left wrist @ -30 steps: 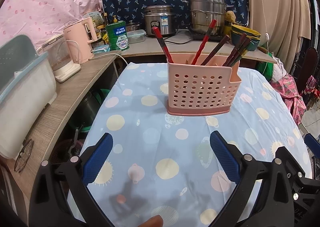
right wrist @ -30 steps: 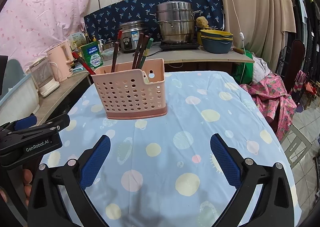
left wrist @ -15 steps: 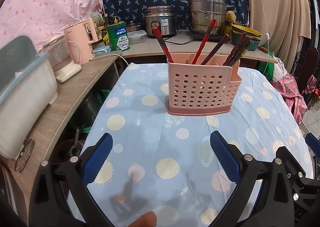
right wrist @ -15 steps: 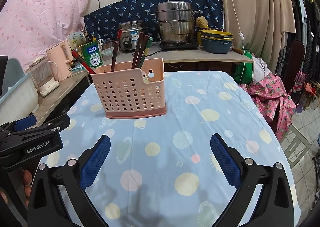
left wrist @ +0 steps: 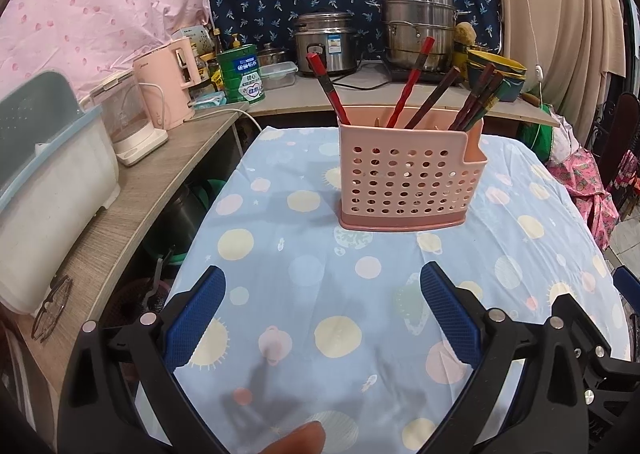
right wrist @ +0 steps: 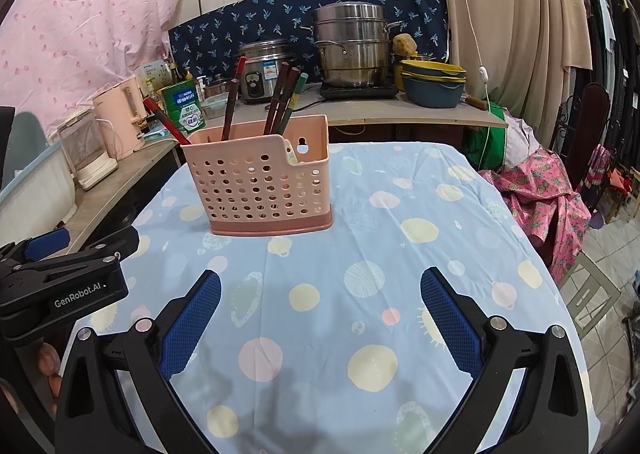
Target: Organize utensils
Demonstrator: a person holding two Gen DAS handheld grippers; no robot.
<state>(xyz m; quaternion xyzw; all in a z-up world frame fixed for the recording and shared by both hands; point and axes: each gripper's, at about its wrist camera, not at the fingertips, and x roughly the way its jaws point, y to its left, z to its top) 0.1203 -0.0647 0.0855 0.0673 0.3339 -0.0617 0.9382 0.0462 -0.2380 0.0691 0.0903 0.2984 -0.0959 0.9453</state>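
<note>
A pink perforated utensil holder (left wrist: 408,178) (right wrist: 260,182) stands upright on the table's blue dotted cloth (left wrist: 304,294) (right wrist: 400,254). Several red and dark brown chopsticks (left wrist: 416,82) (right wrist: 282,98) lean inside it, tips up. My left gripper (left wrist: 322,314) hovers open over the cloth, well short of the holder, with nothing between its blue pads. My right gripper (right wrist: 320,314) is open too and holds nothing, with the holder ahead and to its left. The left gripper's black body (right wrist: 60,278) shows at the left edge of the right wrist view.
A wooden counter (left wrist: 120,206) runs along the left with a white dish bin (left wrist: 44,190), a clear kettle (left wrist: 128,122) and a pink appliance (left wrist: 168,82). Steel pots (right wrist: 352,46) and stacked bowls (right wrist: 434,84) sit behind. Pink fabric (right wrist: 548,206) lies right of the table.
Both views have shifted very slightly; the holder sits a touch lower in each view. Both grippers stay open and nothing on the table has moved.
</note>
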